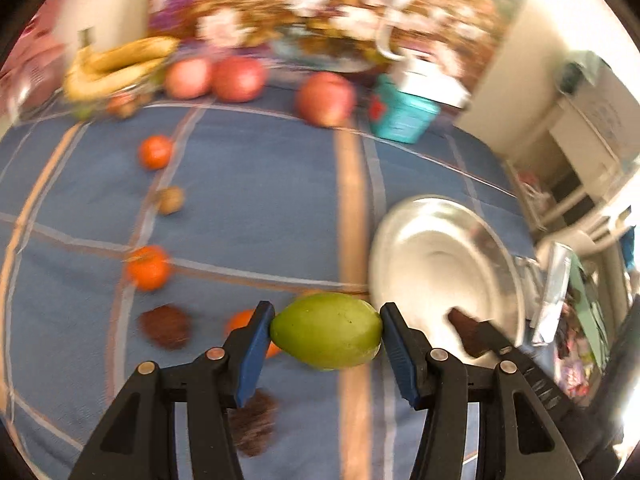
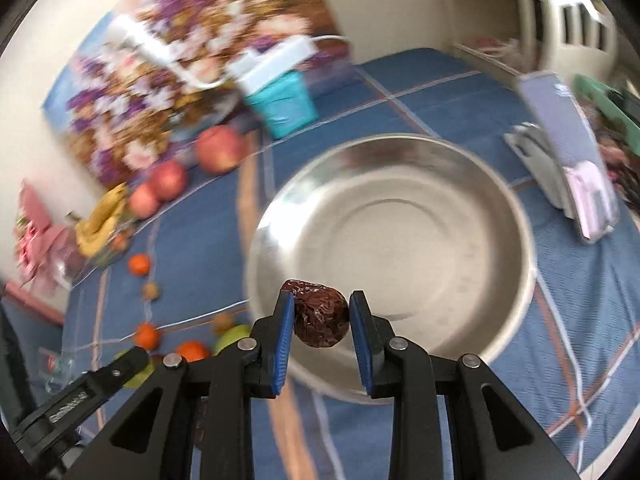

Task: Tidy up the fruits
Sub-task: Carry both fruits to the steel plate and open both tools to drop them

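While the left hand-held gripper (image 1: 326, 330) pinches a green mango (image 1: 326, 330) above the blue cloth (image 1: 248, 200) beside the steel bowl (image 2: 500, 208), the right hand-held gripper (image 2: 320, 314) clamps a wrinkled date (image 2: 320, 314) over the bowl's near rim.

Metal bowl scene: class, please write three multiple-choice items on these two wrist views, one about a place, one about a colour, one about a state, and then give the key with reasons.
1. Where is the dark wrinkled fruit?
A. between the right gripper's fingers
B. lying in the bowl
C. beside the bananas

2. What colour is the fruit in the left gripper?
A. orange
B. green
C. red

3. What state is the metal bowl in?
A. upside down
B. full of apples
C. upright and empty

Key: A, the right gripper clamps the dark wrinkled fruit; B, the left gripper grips a green fruit; C, the metal bowl shows a bare inside.
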A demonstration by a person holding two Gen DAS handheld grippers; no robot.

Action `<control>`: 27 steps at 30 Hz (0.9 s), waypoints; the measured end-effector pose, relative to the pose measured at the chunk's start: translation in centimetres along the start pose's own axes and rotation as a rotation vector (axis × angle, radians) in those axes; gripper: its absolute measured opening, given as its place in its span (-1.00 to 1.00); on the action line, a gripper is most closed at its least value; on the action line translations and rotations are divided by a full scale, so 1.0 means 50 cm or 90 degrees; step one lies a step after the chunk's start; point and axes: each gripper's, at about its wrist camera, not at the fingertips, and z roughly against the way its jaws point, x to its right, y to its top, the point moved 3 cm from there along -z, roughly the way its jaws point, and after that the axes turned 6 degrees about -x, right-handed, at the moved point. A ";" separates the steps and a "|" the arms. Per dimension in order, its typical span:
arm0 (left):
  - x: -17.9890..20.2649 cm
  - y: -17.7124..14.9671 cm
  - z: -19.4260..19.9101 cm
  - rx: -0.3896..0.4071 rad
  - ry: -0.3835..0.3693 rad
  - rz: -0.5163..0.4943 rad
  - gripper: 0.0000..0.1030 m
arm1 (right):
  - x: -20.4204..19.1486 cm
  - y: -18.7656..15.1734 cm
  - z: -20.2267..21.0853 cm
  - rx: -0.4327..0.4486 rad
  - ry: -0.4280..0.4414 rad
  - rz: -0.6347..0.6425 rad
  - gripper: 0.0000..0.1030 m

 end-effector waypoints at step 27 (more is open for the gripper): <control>0.075 0.011 -0.063 -0.014 -0.030 -0.036 0.25 | 0.067 -0.007 -0.028 -0.025 -0.023 -0.063 -0.41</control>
